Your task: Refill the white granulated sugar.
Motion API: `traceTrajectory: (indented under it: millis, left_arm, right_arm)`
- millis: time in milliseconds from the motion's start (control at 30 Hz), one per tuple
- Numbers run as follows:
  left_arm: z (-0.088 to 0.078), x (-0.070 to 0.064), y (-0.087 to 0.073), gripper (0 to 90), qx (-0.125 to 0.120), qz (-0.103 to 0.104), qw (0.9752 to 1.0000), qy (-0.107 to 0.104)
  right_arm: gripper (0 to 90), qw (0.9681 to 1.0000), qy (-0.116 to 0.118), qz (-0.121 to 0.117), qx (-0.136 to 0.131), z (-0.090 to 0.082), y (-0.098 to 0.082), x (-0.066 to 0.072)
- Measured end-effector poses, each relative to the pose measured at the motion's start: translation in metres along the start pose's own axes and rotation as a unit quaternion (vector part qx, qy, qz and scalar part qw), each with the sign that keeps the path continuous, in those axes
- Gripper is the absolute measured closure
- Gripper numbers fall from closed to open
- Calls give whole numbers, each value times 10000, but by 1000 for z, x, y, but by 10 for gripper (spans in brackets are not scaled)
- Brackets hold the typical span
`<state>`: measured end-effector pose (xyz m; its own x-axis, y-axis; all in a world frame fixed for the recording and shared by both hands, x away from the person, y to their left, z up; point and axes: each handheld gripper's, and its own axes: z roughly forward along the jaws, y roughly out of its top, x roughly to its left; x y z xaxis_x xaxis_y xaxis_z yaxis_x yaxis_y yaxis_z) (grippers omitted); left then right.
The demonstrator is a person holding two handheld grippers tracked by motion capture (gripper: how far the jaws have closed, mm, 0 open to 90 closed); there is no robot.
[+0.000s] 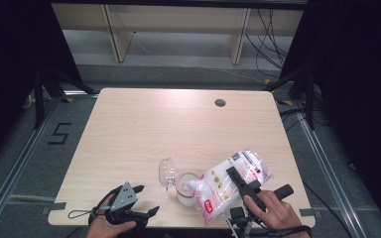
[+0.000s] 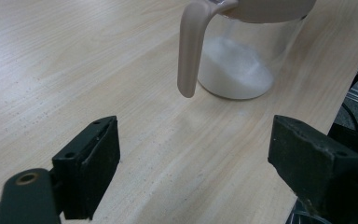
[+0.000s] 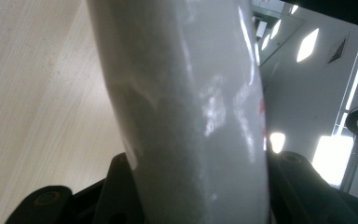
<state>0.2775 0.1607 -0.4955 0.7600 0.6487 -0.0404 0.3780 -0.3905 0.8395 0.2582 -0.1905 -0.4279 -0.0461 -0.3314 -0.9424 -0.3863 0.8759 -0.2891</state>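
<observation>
A clear plastic bag (image 1: 235,178) of white powder with red print is tilted, its lower corner over a clear jug (image 1: 185,188) near the table's front edge. My right gripper (image 1: 234,177) is shut on the bag. In the right gripper view the bag (image 3: 191,102) fills the gap between the black jaws of that gripper (image 3: 205,196). The jug (image 2: 247,51) has a beige handle (image 2: 189,56) and a low heap of white powder (image 2: 233,70) inside. My left gripper (image 1: 148,199) rests left of the jug, open and holding nothing; its jaws stand wide apart around the left gripper's midpoint (image 2: 200,158).
The jug's clear lid (image 1: 166,172) stands tipped open at its left. A round cable hole (image 1: 220,102) sits at the table's far right. The wooden table (image 1: 144,129) ends close behind both hands.
</observation>
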Motion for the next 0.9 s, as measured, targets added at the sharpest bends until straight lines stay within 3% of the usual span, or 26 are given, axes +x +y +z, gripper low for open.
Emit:
traceTrajectory:
  millis: [67,167,267,300,467,500,600,733,800,900]
  left_arm:
    - [0,0,0,164,-4,-4,10000,-4]
    - [0,1,1,164,-10,154,9999,-20]
    - [0,2,1,164,5,160,9999,-19]
    - [0,0,0,164,12,9,10000,6]
    - [0,2,1,164,2,158,9999,-16]
    - [0,0,0,164,8,-15,10000,17]
    - [0,0,0,164,-13,-34,10000,0]
    - [0,0,0,164,0,25,10000,-1]
    - [0,2,1,164,0,179,9998,-16]
    - [0,2,1,164,4,167,9999,-12]
  right_arm:
    - [625,10000,50,-14,44,0,0,0]
    - [626,10000,-7,7,33,0,-1,0]
    - [627,10000,38,43,49,0,-1,1]
    - [627,10000,33,38,43,0,-1,1]
    - [629,10000,22,-25,3,1,-2,1]
    - [629,10000,26,-27,4,1,-2,1]
    - [630,10000,23,-16,-5,1,-1,1]
    - [630,9999,69,94,53,0,-1,2]
    - [630,9999,71,89,48,0,-2,2]
    - [631,10000,24,22,-43,0,-2,0]
